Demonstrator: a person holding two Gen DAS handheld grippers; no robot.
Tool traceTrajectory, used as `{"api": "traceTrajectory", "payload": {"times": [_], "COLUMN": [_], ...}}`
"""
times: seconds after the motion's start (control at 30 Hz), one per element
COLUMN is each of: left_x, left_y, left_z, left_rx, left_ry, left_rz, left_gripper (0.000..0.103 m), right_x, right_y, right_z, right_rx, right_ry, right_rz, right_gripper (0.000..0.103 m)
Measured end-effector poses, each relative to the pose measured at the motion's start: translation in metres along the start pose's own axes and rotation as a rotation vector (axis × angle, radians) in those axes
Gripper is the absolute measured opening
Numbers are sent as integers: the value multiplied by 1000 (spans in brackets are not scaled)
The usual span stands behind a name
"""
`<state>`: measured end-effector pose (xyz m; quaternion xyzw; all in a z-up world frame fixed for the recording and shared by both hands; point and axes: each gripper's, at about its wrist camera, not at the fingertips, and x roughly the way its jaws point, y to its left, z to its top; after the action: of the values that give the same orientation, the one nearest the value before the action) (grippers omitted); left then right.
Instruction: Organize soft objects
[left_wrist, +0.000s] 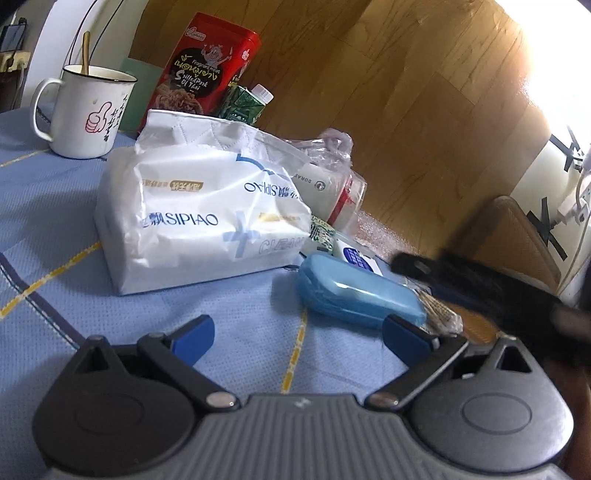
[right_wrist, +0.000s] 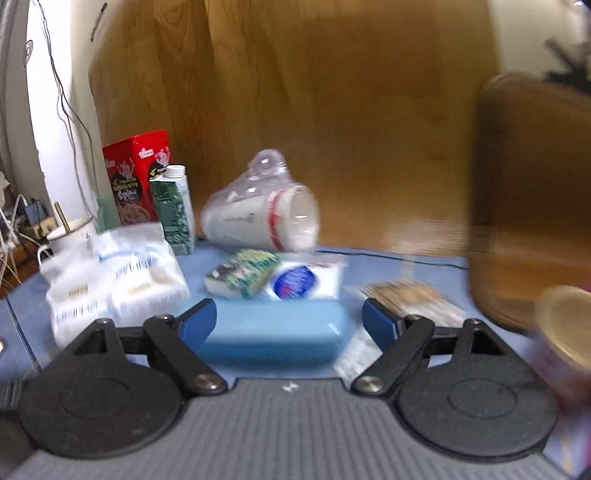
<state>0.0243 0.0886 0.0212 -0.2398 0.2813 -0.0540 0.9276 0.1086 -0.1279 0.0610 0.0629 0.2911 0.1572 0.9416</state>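
A white SIPIAO tissue pack (left_wrist: 199, 210) lies on the blue tablecloth (left_wrist: 55, 229); it also shows at the left in the right wrist view (right_wrist: 114, 280). A light blue case (left_wrist: 358, 291) lies right of it, and in the right wrist view the case (right_wrist: 273, 336) sits between the open fingers. A small white pack with a blue oval (right_wrist: 303, 280) and a green packet (right_wrist: 243, 273) lie behind the case. My left gripper (left_wrist: 299, 332) is open and empty over the cloth. My right gripper (right_wrist: 290, 319) is open, its jaws on either side of the case; the view is blurred.
A white mug (left_wrist: 88, 110) with a spoon stands at the back left. A red snack box (left_wrist: 207, 70) and a green carton (right_wrist: 173, 210) stand behind. A bagged stack of paper cups (right_wrist: 266, 218) lies on its side. A brown chair (right_wrist: 532, 199) is at the right.
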Motion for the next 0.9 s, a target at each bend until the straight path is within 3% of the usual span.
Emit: {"api": "traceTrajectory", "payload": {"times": [0.13,0.2,0.27,0.43,0.8,0.9], "left_x": [3,3,3,4,4,4], "left_y": [-1,-2,-1,0,-4,-6], "left_z": [1,1,1,2,0,-1], "left_rx": [7,9,5,-2,19,37], "left_ry": [2,3,6,10,32,30], "left_rz": [2,1,-2,-8,-42,-46], "left_gripper": [101,101,101,101,101,101], "right_x": [49,61,58,30,-72,-89], "right_y": [-5,-19,-29,-28,10,17], "right_z": [24,26,24,-2,-70,-80], "right_rx": [-34,28,83,107,-16,-68], "right_ry": [140,217,248,293,217,158], "right_rz": [-41,-21,33,143,282,259], "right_gripper": [86,78,70,67,67,68]}}
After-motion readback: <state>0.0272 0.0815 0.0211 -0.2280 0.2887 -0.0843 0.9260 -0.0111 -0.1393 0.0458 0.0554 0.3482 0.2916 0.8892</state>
